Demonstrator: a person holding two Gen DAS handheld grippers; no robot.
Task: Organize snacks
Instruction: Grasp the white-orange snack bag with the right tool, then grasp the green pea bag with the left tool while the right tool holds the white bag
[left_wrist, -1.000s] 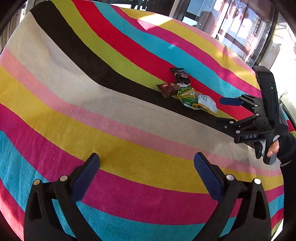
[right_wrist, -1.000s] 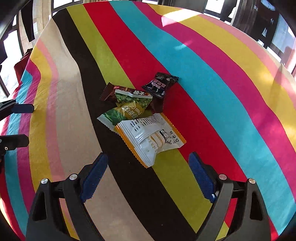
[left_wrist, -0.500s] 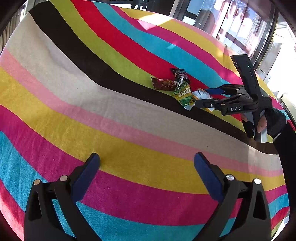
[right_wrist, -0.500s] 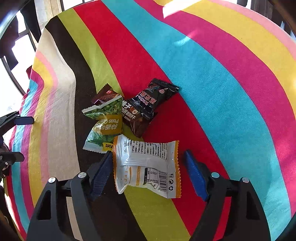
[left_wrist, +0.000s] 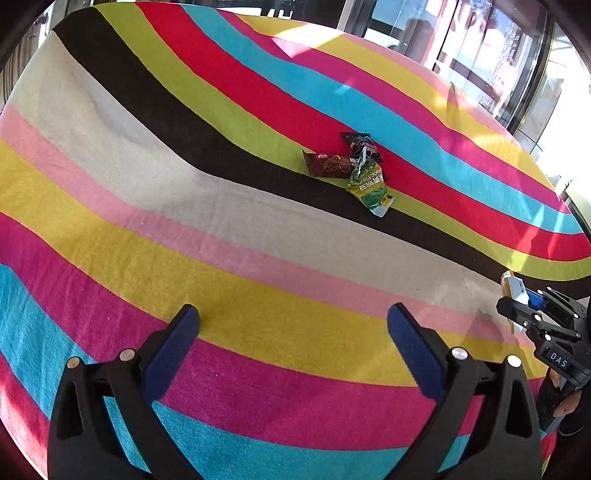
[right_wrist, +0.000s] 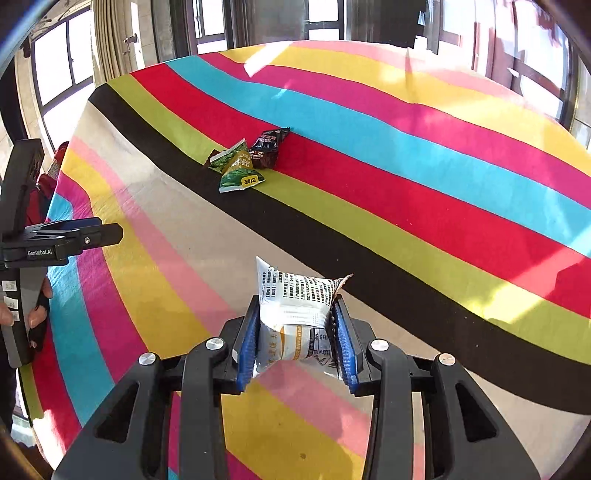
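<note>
My right gripper (right_wrist: 295, 310) has its jaws closing, and the blue pads press both sides of a white and orange snack packet (right_wrist: 295, 295), which is crumpled and lifted above the pale and pink stripes. In the left wrist view that right gripper (left_wrist: 524, 306) sits at the far right edge with the packet (left_wrist: 511, 286) sticking out. A small pile stays on the black and lime stripes: a green pea packet (left_wrist: 367, 184), a brown packet (left_wrist: 327, 164) and a dark packet (left_wrist: 360, 144). My left gripper (left_wrist: 291, 317) hangs open with nothing between its fingers.
A striped cloth (left_wrist: 184, 229) covers the whole table. Windows and glass doors (right_wrist: 325, 22) stand beyond the far edge. The left gripper (right_wrist: 74, 236) and the hand (right_wrist: 37, 317) holding it are at the table's left side in the right wrist view.
The right gripper closed on the white and orange packet and carried it away from the pile toward the near side of the table. The pile shifted slightly. The left gripper stayed still.
</note>
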